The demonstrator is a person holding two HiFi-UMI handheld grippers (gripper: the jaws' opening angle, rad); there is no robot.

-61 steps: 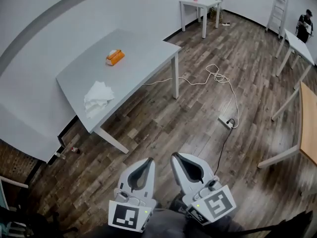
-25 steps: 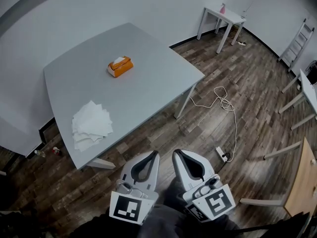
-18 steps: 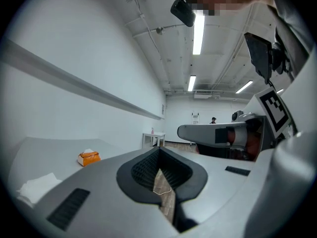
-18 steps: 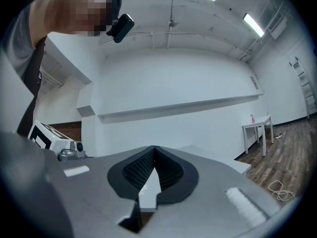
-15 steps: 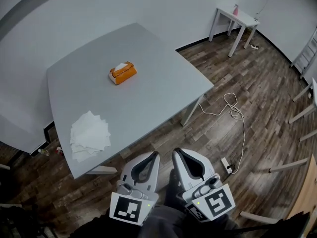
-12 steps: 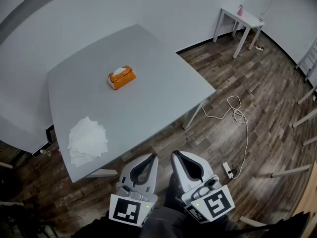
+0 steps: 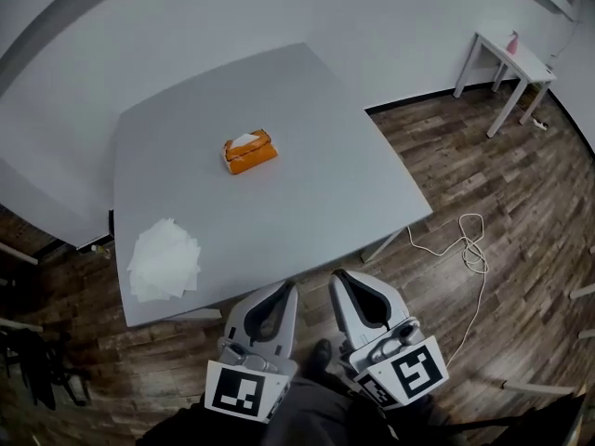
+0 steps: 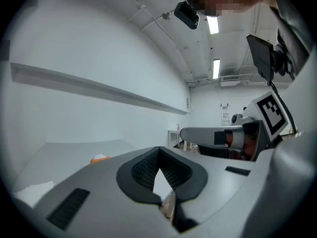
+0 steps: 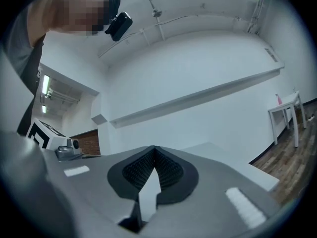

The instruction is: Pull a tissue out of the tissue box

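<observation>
An orange tissue box (image 7: 249,152) with a white tissue sticking out of its top stands near the middle of a grey table (image 7: 316,203). In the left gripper view the tissue box (image 8: 100,158) shows small and far off over the table top. My left gripper (image 7: 284,289) and right gripper (image 7: 340,277) are side by side at the table's near edge, well short of the box. Both are shut with nothing between their jaws, as the left gripper (image 8: 159,148) and right gripper (image 9: 154,148) show in their own views.
A loose pile of white tissues (image 7: 164,260) lies at the table's near left corner. A white cable (image 7: 474,254) trails over the wooden floor at the right. A small white table (image 7: 509,61) with a pink bottle (image 7: 512,43) stands at the far right wall.
The table and tissue box have come nearer and more central in the head view. Both grippers have travelled with the person up to the table's near edge. Their jaws stayed shut.
</observation>
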